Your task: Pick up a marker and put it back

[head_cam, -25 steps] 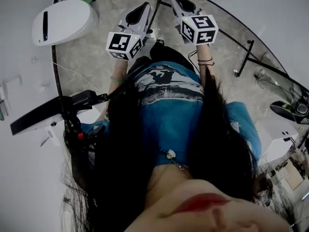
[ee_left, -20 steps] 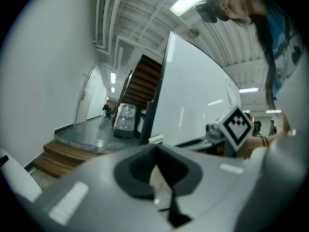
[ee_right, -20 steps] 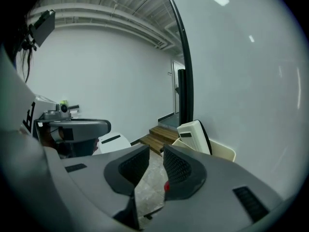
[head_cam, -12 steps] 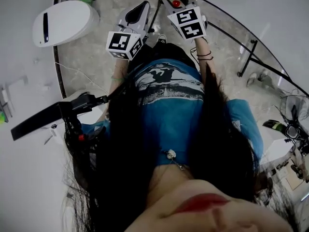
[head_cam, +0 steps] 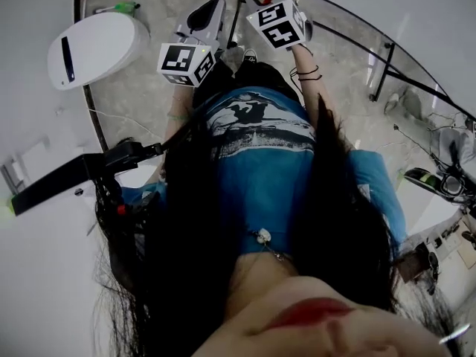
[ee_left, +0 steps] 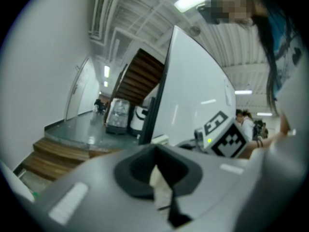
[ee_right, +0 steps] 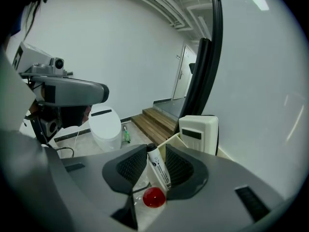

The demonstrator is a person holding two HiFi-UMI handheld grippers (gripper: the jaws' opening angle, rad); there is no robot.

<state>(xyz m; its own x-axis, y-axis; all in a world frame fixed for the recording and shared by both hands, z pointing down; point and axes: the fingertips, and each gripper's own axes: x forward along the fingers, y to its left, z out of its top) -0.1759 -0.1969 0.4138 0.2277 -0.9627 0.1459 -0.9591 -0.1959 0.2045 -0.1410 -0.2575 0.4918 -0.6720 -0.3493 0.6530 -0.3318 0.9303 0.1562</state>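
Observation:
In the right gripper view a white marker [ee_right: 159,172] with black print and a red end cap [ee_right: 154,197] lies lengthwise between the dark jaws. My right gripper [ee_right: 155,167] is shut on it. The marker's black far tip points at a cream box [ee_right: 199,132] on the whiteboard. In the head view the right gripper [head_cam: 277,21] is raised at the top centre. The left gripper [head_cam: 195,39] hangs beside it, lower and to the left. In the left gripper view the left gripper [ee_left: 157,175] is shut, with nothing held.
A whiteboard with a black frame [ee_right: 200,76] stands close ahead. A white rounded machine [head_cam: 93,39] sits on the floor by a green bottle [head_cam: 123,7]. Wooden steps [ee_right: 154,119] lie beyond. A black camera arm [head_cam: 71,175] sticks out at the left.
The right gripper has risen and shifted left in the head view, carrying the marker. The left gripper has drifted slightly up.

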